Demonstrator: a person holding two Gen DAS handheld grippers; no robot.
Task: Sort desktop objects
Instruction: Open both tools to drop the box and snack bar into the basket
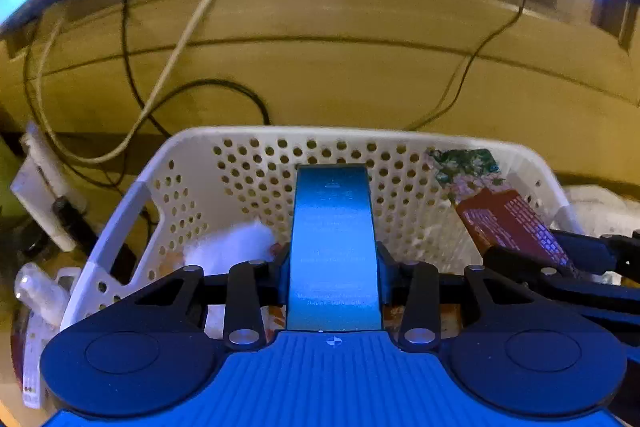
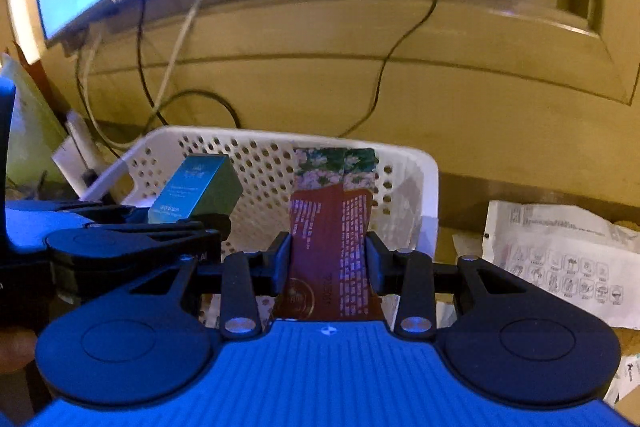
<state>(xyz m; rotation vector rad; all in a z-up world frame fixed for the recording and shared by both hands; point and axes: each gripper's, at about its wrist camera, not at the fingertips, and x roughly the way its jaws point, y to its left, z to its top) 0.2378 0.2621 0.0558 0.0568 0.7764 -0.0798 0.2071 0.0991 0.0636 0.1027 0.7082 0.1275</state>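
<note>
the left gripper (image 1: 334,255) is clamped on a tall teal-blue rectangular cardboard box (image 1: 334,247), and the right gripper (image 2: 328,259) is clamped on a flat red-brown foil packet with a green floral top (image 2: 332,227); both things stand upright between their fingers and rise over a white perforated plastic basket (image 1: 256,163), whose far wall sits just ahead of both tools; the likeliest trouble is a clash, since the two tools hang side by side over the same basket, the right one close off the left tool's right flank, and a sideways drift could knock one load from its grip; the packet looks thin and slick, so it may slide or fold as the fingers part, and land leaning on the rim instead of inside; the box is tall and could topple onto the white fluffy wad (image 1: 236,247) lying in the basket just left of the left tool's fingers; black and pale cables (image 1: 168,75) trail beyond the basket, well ahead of the tools; crumpled printed white paper (image 2: 560,259) lies to the right of the right tool; both tools point forward and slightly down, level with each other, their fingers inside the basket's near edge.
</note>
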